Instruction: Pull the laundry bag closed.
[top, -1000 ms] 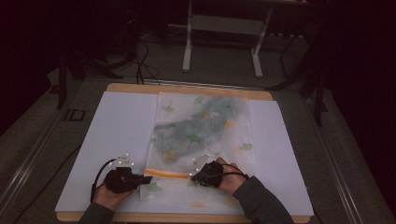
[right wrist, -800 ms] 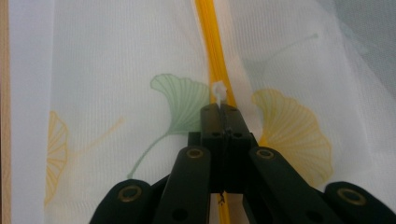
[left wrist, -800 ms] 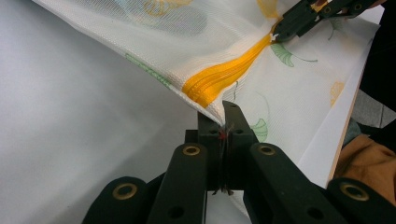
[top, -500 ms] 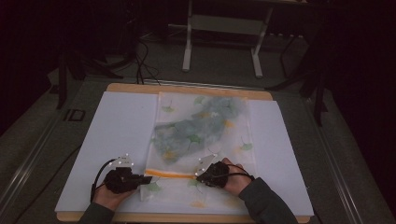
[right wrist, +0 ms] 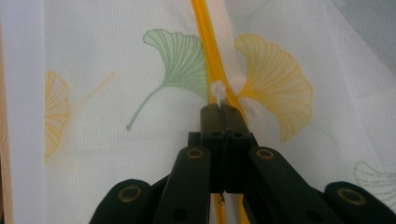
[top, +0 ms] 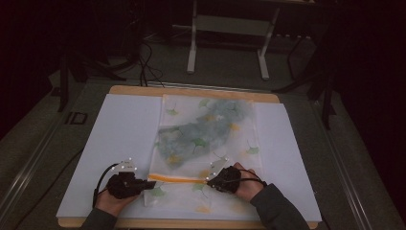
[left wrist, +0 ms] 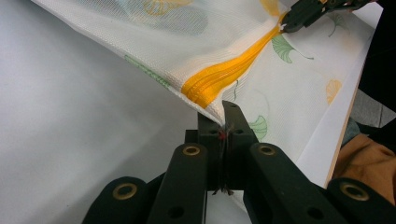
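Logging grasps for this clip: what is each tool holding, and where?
Both hold the mesh bag: left tool pinches its corner by the zipper end; right tool pinches the white zipper pull.

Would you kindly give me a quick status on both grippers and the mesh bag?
Left gripper shut on mesh bag corner. Right gripper shut on white zipper pull. Nothing obstructing.
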{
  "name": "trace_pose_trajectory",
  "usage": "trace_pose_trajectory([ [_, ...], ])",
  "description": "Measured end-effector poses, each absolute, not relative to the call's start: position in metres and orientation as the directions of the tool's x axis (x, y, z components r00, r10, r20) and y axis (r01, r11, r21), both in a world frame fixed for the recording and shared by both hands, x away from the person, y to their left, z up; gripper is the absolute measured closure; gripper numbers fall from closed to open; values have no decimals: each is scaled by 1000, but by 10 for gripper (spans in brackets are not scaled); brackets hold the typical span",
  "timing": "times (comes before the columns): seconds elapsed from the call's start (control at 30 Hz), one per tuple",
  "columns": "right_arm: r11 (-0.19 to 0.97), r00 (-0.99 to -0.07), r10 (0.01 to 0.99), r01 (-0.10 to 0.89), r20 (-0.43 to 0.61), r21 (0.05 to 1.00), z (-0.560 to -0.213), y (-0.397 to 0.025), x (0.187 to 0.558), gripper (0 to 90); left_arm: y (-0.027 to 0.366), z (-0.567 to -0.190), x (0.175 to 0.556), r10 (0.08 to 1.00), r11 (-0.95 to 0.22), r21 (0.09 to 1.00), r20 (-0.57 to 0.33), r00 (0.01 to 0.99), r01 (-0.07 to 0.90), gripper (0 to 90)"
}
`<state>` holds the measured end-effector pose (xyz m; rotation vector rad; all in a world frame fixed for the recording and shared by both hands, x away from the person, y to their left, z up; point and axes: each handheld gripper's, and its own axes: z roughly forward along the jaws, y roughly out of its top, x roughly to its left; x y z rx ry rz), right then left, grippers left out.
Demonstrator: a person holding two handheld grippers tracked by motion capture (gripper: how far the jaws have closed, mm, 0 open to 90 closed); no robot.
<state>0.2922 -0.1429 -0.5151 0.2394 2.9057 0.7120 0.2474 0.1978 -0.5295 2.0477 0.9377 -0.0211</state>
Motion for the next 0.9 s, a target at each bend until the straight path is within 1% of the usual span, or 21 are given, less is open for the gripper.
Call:
trace_pose_trajectory([
  [0.9,885,-968,227,161,-104,437,-511,-167,290,900,198,-529,247,605,-344,703,-342,719,623,884],
])
